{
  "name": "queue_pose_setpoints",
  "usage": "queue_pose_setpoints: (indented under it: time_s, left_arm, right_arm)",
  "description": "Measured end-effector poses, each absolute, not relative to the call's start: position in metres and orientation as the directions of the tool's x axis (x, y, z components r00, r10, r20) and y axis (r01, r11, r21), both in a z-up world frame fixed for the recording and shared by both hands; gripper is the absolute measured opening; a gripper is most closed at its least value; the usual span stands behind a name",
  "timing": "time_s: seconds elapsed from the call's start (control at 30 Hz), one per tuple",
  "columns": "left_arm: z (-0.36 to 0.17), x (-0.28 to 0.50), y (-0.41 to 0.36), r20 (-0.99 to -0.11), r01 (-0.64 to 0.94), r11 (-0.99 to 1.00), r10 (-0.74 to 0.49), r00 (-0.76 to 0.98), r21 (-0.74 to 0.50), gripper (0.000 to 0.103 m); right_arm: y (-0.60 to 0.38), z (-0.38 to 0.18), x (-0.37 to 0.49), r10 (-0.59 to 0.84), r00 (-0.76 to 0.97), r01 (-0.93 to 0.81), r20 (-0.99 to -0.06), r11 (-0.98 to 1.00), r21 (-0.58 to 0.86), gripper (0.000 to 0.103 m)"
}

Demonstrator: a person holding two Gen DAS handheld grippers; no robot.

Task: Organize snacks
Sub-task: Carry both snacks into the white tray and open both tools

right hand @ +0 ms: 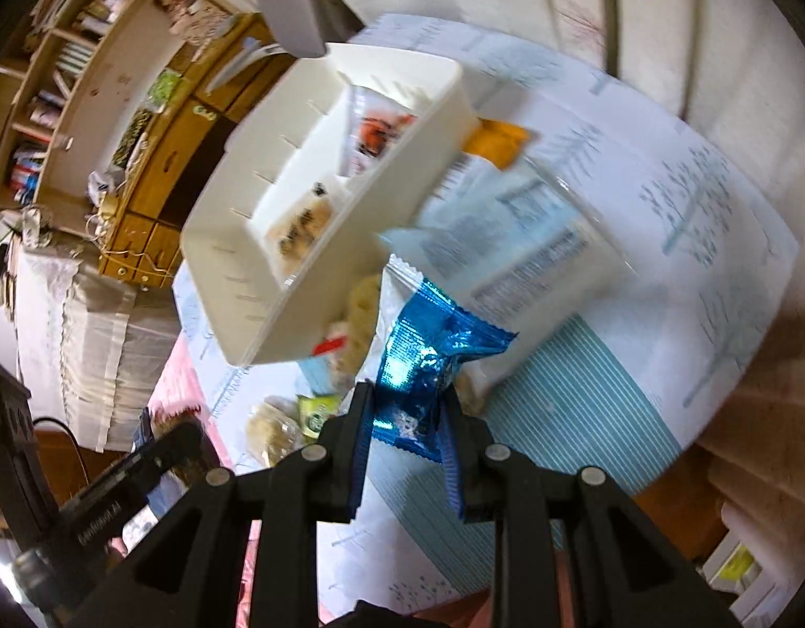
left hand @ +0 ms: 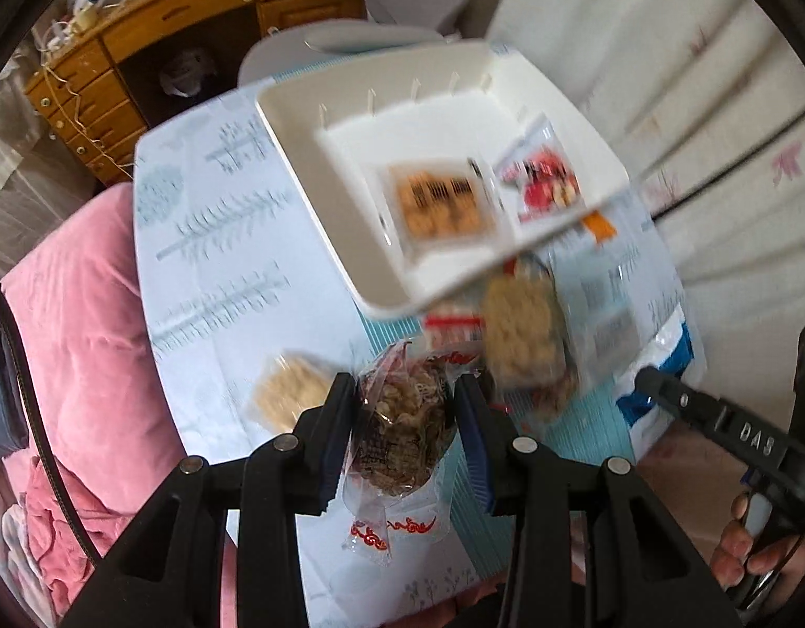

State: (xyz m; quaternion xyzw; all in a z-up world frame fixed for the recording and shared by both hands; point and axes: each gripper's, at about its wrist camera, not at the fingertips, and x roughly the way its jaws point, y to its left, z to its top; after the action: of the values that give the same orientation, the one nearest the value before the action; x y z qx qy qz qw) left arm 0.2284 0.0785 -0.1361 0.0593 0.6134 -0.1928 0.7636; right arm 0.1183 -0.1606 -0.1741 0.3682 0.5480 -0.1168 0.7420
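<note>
My left gripper is shut on a clear packet of brown snack with red print, held above the table. In the right wrist view my right gripper is shut on a shiny blue snack packet. A white divided organizer box sits on the table ahead; it holds a packet of orange-brown biscuits and a red packet. The right gripper's black body shows at the lower right of the left wrist view.
Loose pale snack packets and a green packet lie on the patterned tablecloth. A large white bag and an orange packet lie beside the box. Pink bedding lies left, a wooden desk beyond.
</note>
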Motion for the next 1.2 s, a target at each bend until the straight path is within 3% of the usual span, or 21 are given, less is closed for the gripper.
queue_pose_setpoints:
  time_s: [0.9, 1.0, 1.2]
  left_arm:
    - [-0.143, 0.332, 0.071, -0.899, 0.198, 0.946, -0.309, 0.311, -0.257, 0.037]
    - [-0.143, 0.331, 0.074, -0.899, 0.185, 0.947, -0.309, 0.310, -0.262, 0.037]
    - [-0.140, 0.321, 0.081, -0.898, 0.169, 0.948, -0.312, 0.310, -0.271, 0.037]
  right_arm:
    - [-0.151, -0.169, 0.255, 0.276, 0.481, 0.242, -0.832, 0.871, 0.428, 0.027]
    - [-0.153, -0.177, 0.258, 0.285, 0.465, 0.248, -0.838, 0.867, 0.432, 0.050]
    - [-0.155, -0.181, 0.254, 0.308, 0.458, 0.255, -0.834, 0.853, 0.455, 0.052]
